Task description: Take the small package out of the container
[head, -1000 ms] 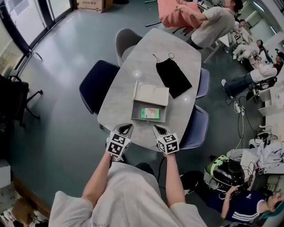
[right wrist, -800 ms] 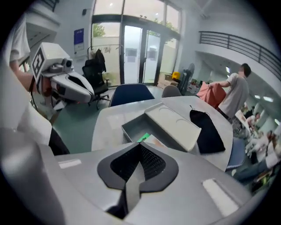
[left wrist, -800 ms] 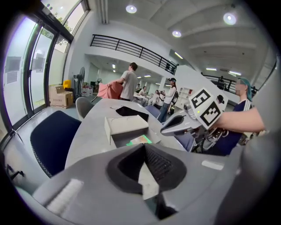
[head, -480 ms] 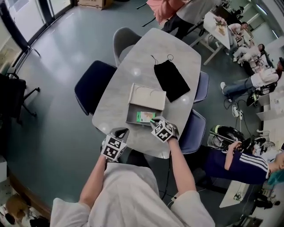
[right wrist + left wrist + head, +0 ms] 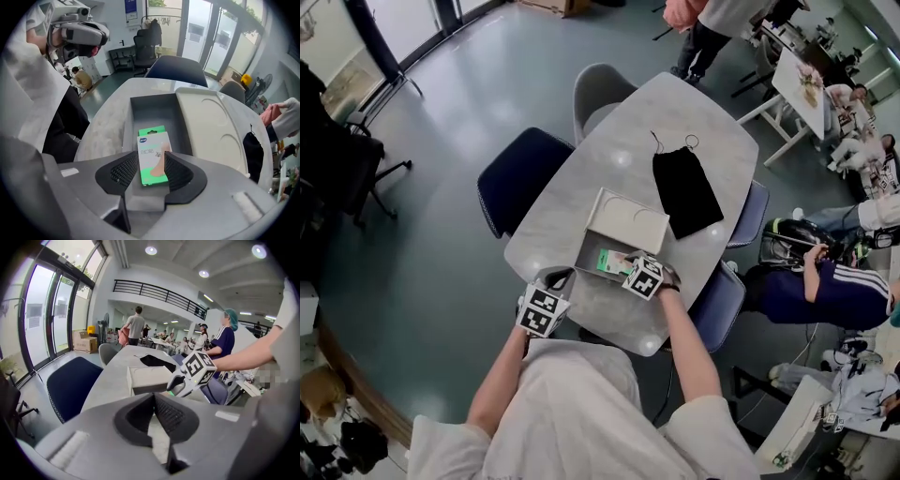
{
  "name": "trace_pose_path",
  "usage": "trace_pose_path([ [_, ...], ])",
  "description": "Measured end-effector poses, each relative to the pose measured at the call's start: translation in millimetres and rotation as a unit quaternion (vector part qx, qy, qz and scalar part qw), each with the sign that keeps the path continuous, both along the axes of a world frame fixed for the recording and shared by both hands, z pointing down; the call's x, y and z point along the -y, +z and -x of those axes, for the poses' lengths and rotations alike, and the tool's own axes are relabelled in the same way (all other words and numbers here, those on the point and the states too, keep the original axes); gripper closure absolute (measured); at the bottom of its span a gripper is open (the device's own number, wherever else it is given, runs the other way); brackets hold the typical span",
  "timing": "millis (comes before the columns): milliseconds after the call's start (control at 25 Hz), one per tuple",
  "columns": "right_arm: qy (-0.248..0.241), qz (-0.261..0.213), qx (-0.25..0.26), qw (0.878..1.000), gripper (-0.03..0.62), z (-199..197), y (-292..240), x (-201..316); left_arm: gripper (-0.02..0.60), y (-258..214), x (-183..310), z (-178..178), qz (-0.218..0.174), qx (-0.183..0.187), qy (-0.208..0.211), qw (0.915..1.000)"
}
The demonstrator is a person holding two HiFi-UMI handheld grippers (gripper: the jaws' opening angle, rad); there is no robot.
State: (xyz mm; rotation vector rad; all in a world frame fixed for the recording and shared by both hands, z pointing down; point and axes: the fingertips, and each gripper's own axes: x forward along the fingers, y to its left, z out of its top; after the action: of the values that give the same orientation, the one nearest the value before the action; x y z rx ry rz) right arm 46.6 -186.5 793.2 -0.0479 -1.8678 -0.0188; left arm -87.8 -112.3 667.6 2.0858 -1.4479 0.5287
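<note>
A small green and white package (image 5: 152, 157) lies flat in the grey open box (image 5: 157, 112), whose pale lid (image 5: 211, 126) stands open to the side. My right gripper (image 5: 151, 160) hangs over the box's near end, and its jaws are opening with the package showing between them, not pressed. From the head view the right gripper (image 5: 628, 262) reaches into the box (image 5: 586, 251) over the package (image 5: 612, 261). My left gripper (image 5: 557, 277) sits at the table's front edge, apart from the box. In its own view the left gripper (image 5: 153, 398) has its tips together, holding nothing.
A black drawstring bag (image 5: 684, 192) lies on the table (image 5: 609, 159) beyond the box. A navy chair (image 5: 520, 173) and a grey chair (image 5: 602, 91) stand at the left and far side. A seated person (image 5: 820, 281) is close on the right, behind another navy chair (image 5: 717, 305).
My right gripper has moved forward from the table's front edge to over the box and the package. The left gripper has stayed by the front edge. The head view has shifted.
</note>
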Motion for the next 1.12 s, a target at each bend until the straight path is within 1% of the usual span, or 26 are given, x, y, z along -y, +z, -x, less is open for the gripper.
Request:
trace_pose_path([
  [80, -0.011, 0.001, -0.003, 1.000, 0.416, 2, 5, -1, 0.528, -4, 6, 7, -0.006, 0.005, -0.014, 0.9999],
  [120, -0.014, 0.000, -0.005, 1.000, 0.391, 3, 8, 0, 0.528, -6, 8, 11, -0.009, 0.005, -0.022, 0.9997],
  [240, -0.020, -0.006, -0.017, 1.000, 0.330, 3, 17, 4, 0.528, -11, 13, 16, -0.013, -0.004, -0.045, 0.9989],
  [320, -0.026, -0.015, -0.027, 0.999, 0.304, 3, 24, 5, 0.528, -13, 12, 18, -0.011, -0.010, -0.058, 0.9982],
  [400, -0.033, -0.025, -0.041, 0.998, 0.292, 2, 33, 7, 0.528, -13, 11, 24, -0.012, -0.010, -0.071, 0.9973],
  [480, -0.042, -0.033, -0.057, 0.997, 0.257, 0, 40, 9, 0.528, -11, 7, 29, -0.010, -0.008, -0.083, 0.9965],
  [640, -0.060, -0.023, -0.072, 0.995, 0.256, 1, 45, 8, 0.528, -6, -3, 36, 0.001, -0.008, -0.100, 0.9950],
  [800, -0.081, -0.046, -0.078, 0.993, 0.260, 7, 54, 10, 0.528, -2, -9, 45, 0.006, -0.008, -0.119, 0.9929],
  [880, -0.085, -0.049, -0.085, 0.992, 0.261, 9, 57, 11, 0.528, 0, -12, 49, 0.008, -0.008, -0.128, 0.9917],
  [1120, -0.094, -0.041, -0.104, 0.989, 0.273, 8, 59, 7, 0.528, 5, -25, 59, 0.019, -0.004, -0.148, 0.9887],
])
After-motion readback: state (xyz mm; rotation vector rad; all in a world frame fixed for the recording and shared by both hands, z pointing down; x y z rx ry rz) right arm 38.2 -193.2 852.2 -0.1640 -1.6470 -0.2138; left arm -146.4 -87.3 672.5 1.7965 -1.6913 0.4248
